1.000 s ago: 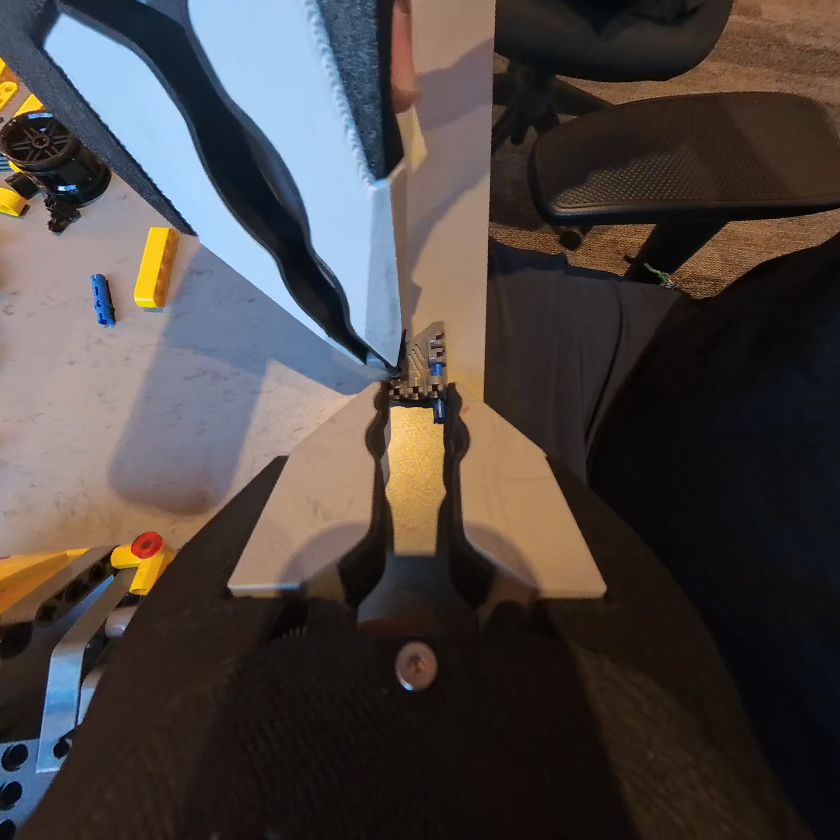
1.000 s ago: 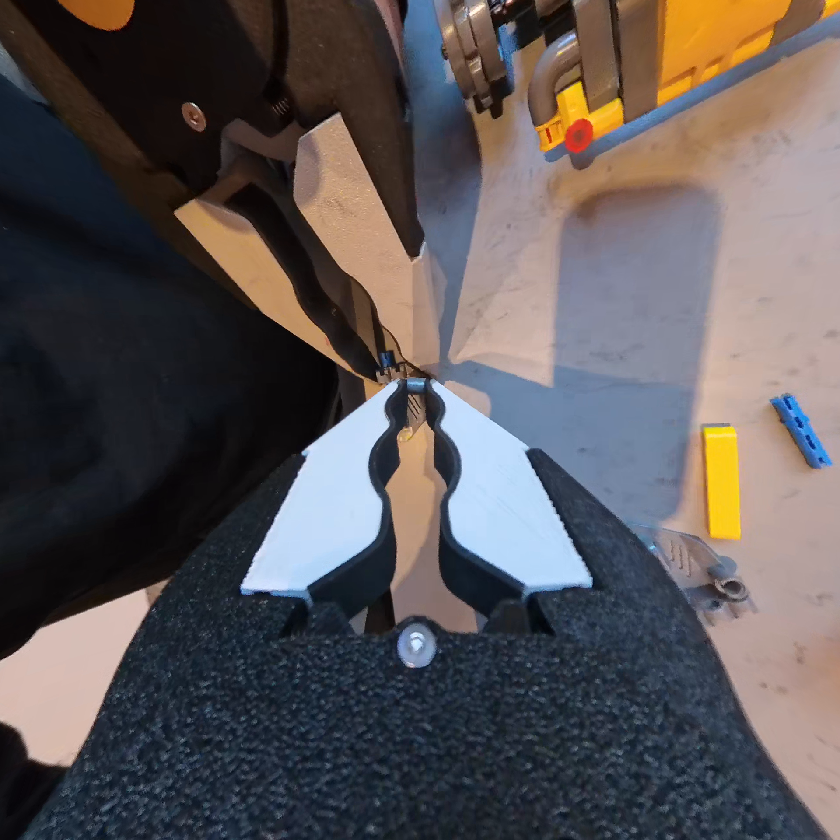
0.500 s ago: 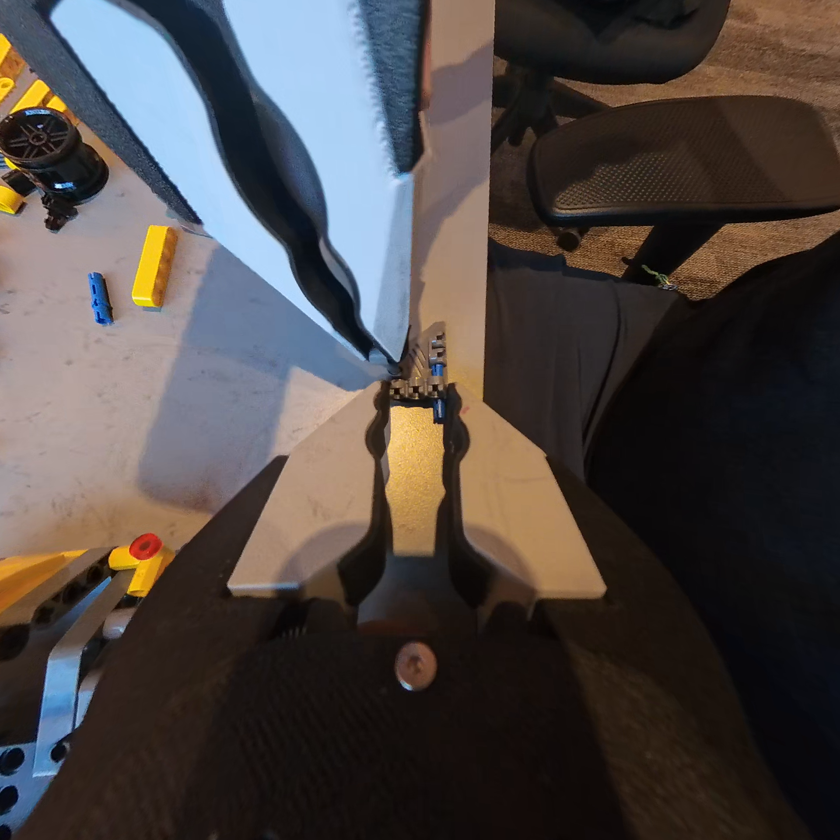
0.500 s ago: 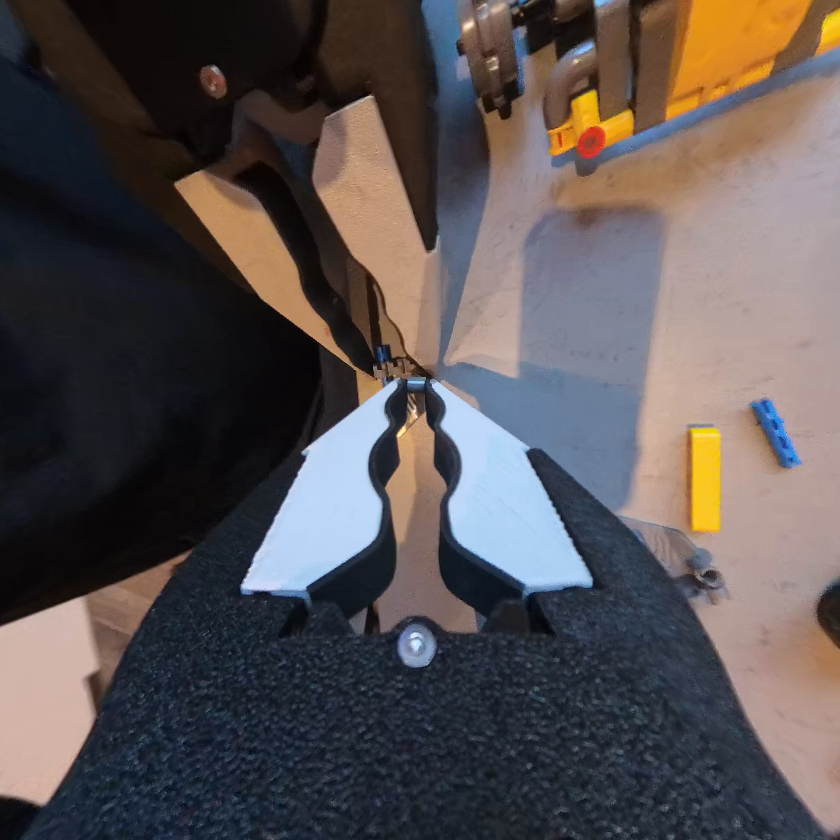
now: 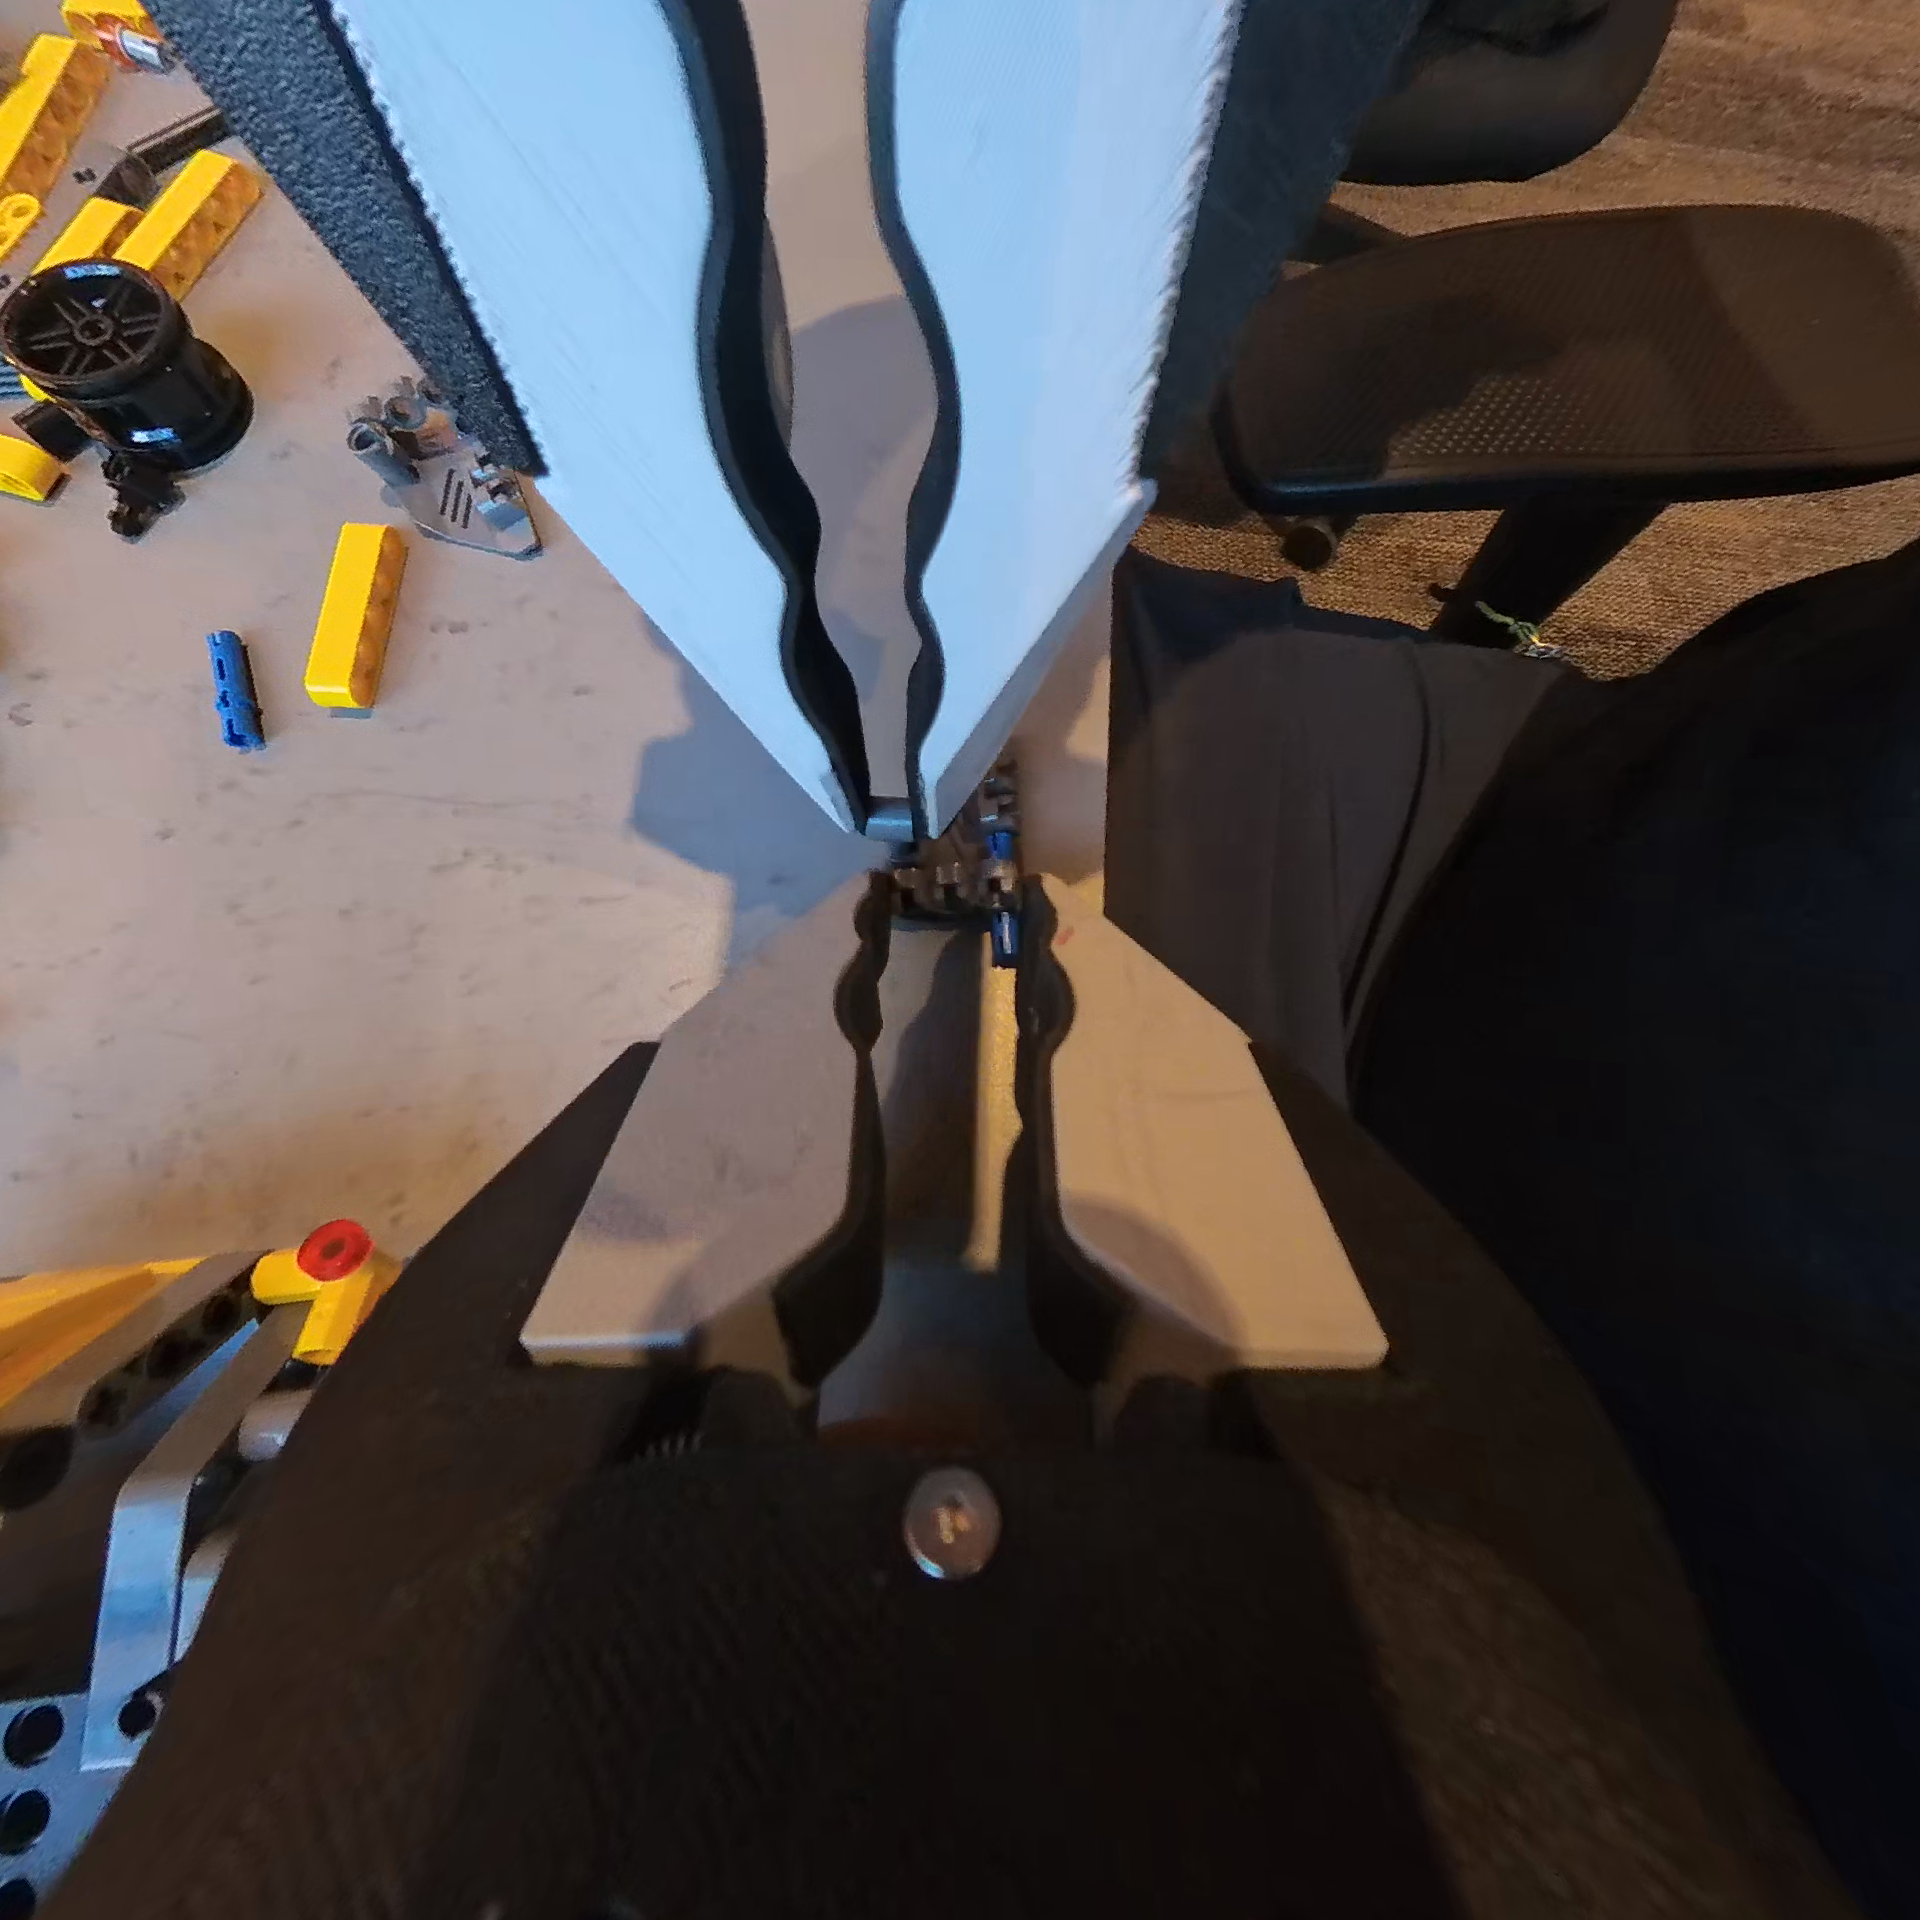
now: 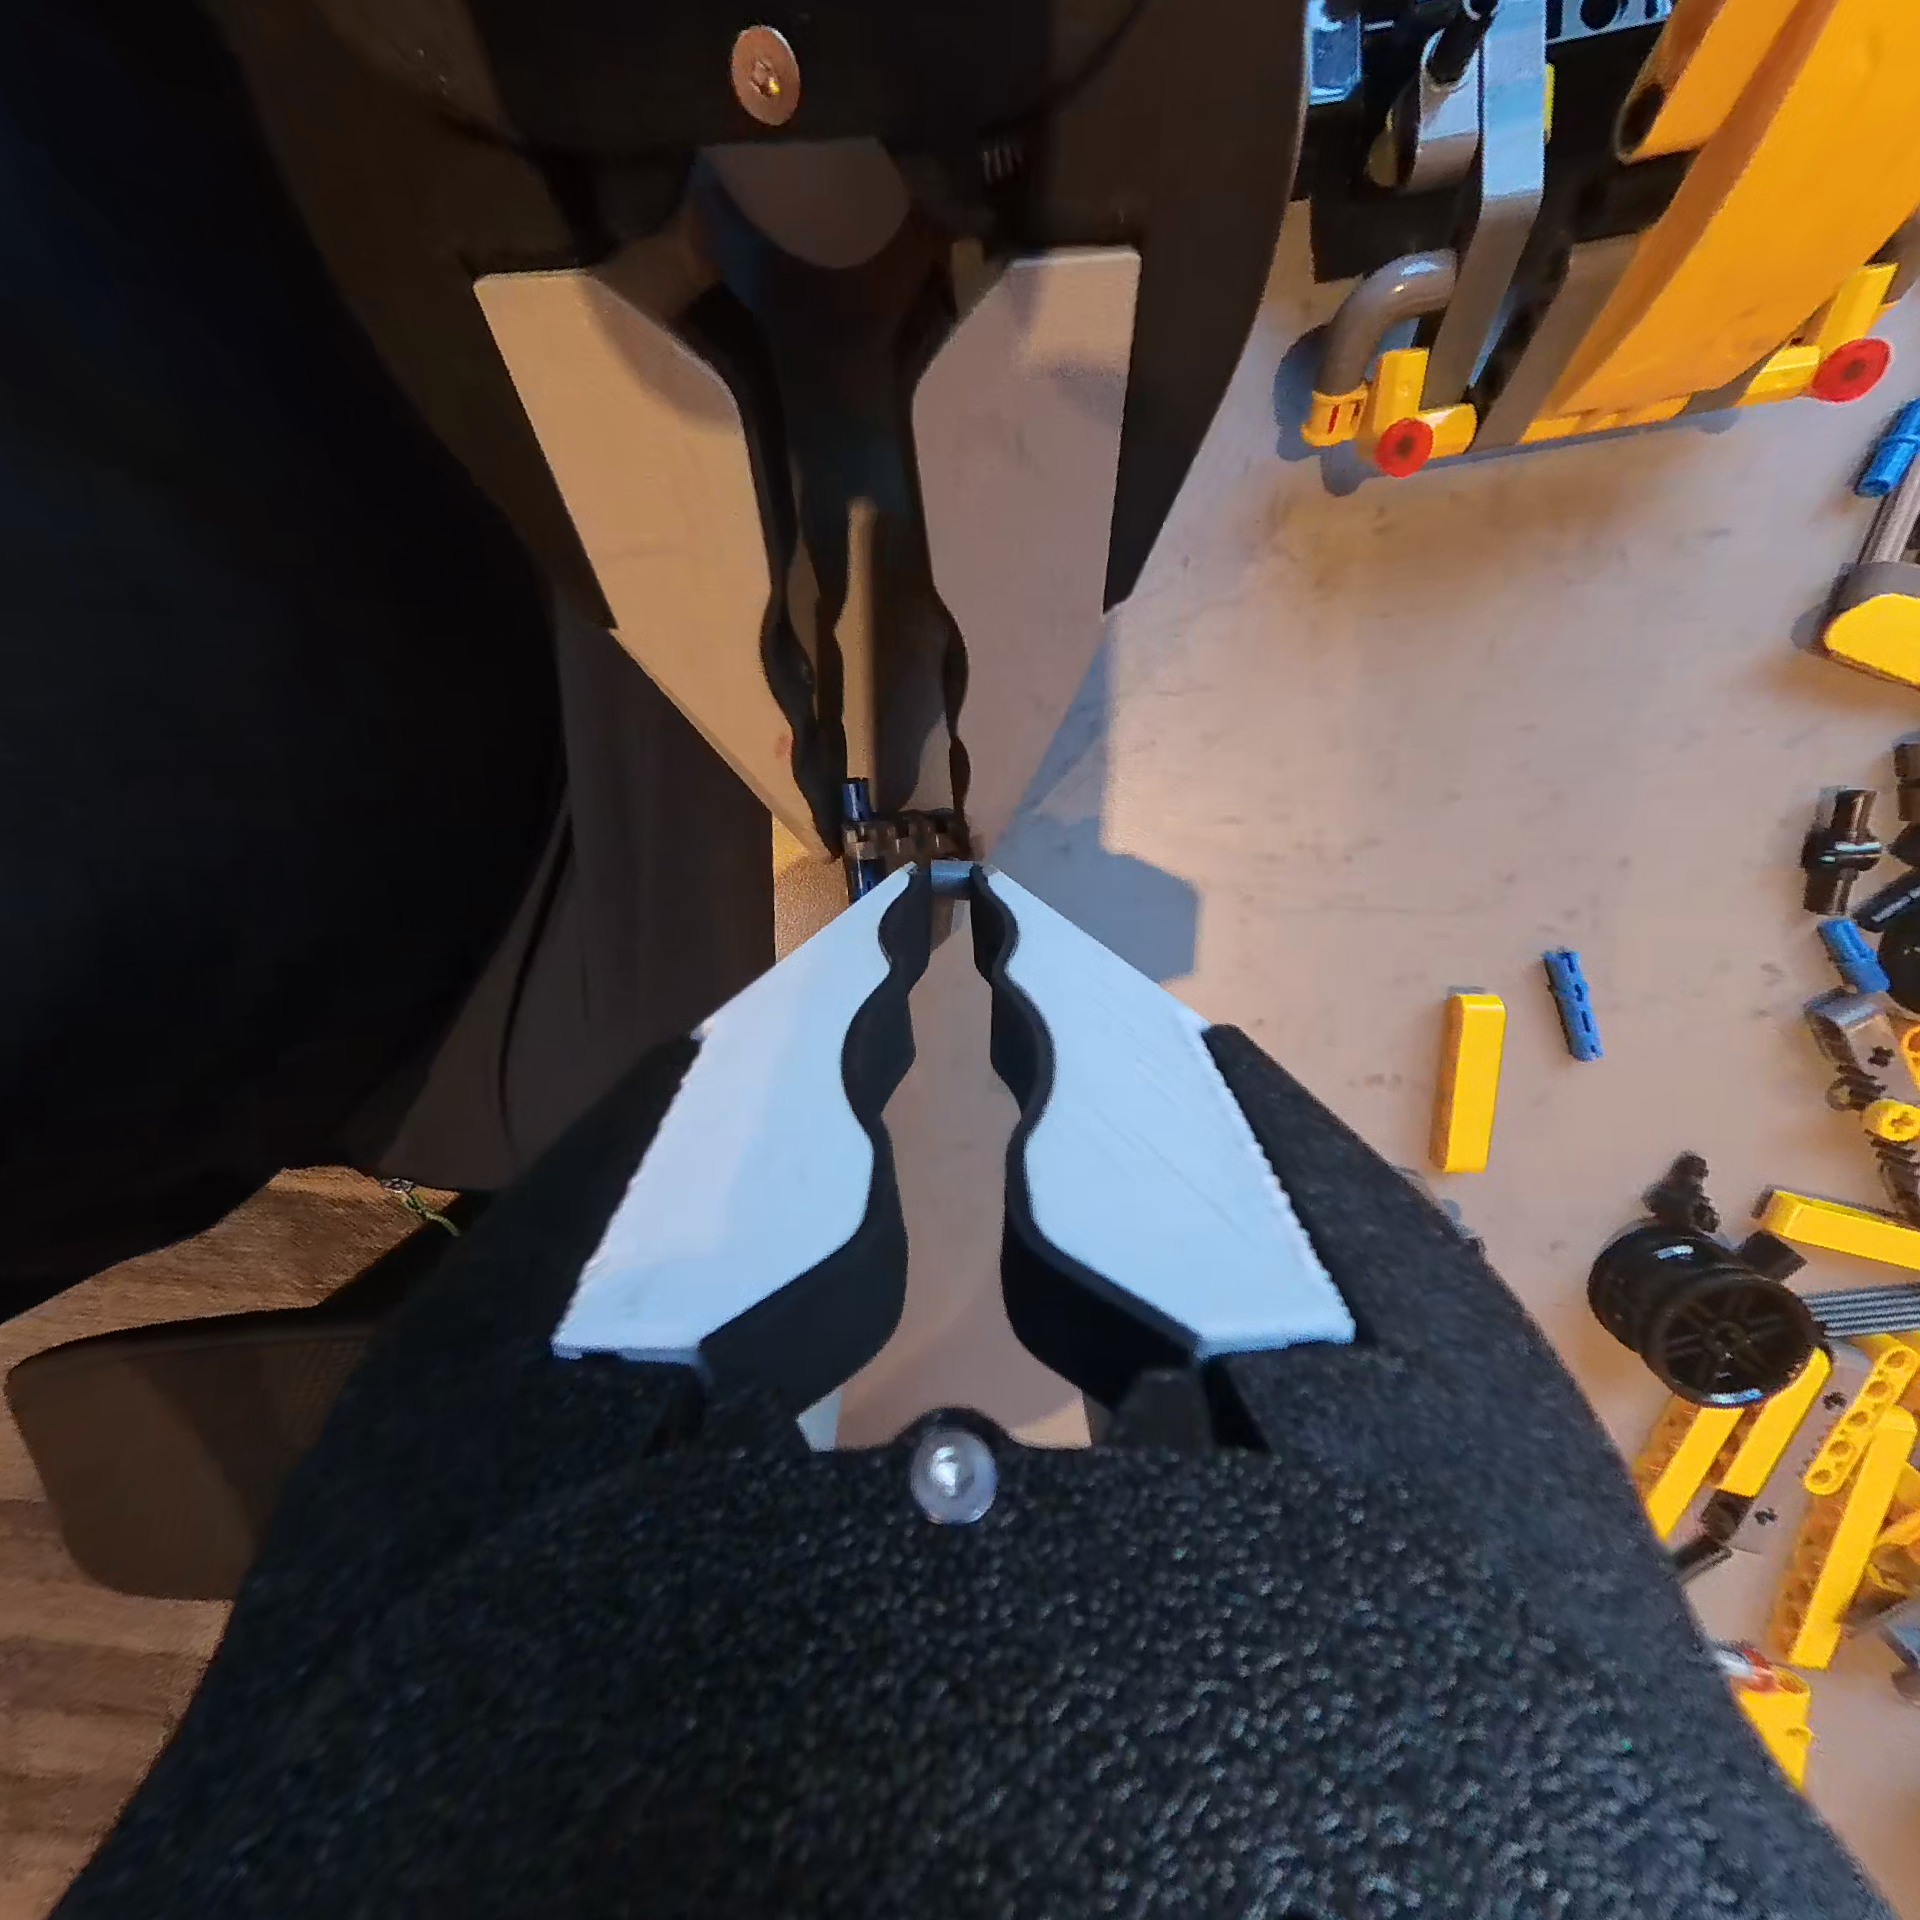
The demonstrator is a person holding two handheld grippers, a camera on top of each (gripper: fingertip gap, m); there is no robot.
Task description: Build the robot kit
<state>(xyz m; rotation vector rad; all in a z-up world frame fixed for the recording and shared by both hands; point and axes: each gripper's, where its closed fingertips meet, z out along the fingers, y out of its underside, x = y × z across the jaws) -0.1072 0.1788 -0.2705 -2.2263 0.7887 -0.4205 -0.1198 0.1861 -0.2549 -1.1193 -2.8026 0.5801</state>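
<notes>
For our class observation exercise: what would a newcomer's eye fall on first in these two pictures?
Two grippers meeting tip to tip above the table edge: the left gripper is shut on a small dark toothed piece with a blue pin, and the right gripper pinches a small grey piece against it. Beyond them, loose yellow beams, a black wheel and a partly built yellow model lie on the pale table.

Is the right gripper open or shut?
Shut: the right gripper has its fingers pinching a small grey piece at the tips.
</notes>
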